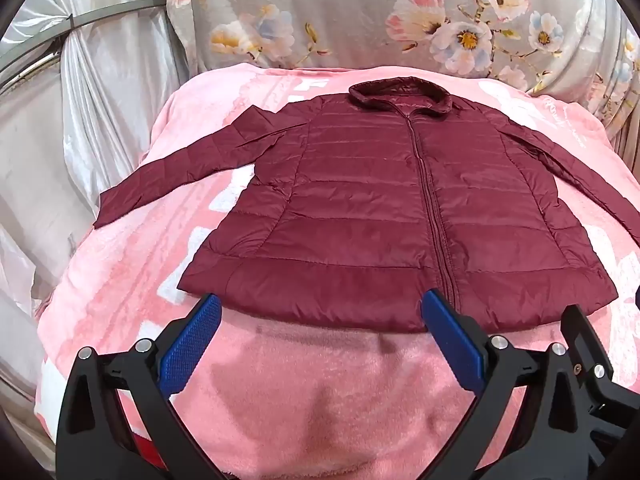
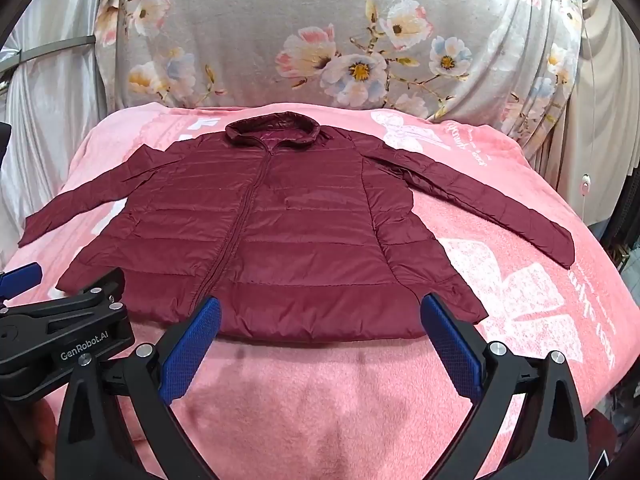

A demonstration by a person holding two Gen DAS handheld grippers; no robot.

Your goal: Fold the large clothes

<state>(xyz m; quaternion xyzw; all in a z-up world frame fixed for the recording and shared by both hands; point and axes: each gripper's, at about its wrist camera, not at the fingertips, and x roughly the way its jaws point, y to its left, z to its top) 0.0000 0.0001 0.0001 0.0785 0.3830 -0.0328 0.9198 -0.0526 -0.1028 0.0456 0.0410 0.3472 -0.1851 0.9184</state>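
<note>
Left claw (image 1: 320, 312) & right claw (image 2: 320, 314) both spread wide, holding nothing, near hem of jacket (image 2: 260, 232), flat w/ 2 sleeves out on blanket (image 2: 520, 280).

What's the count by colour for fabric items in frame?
Maroon: 1, jacket
Pink: 1, blanket under it
Grey floral: 1, sheet behind
Silvery: 1, curtain at left
Total: 4
</note>
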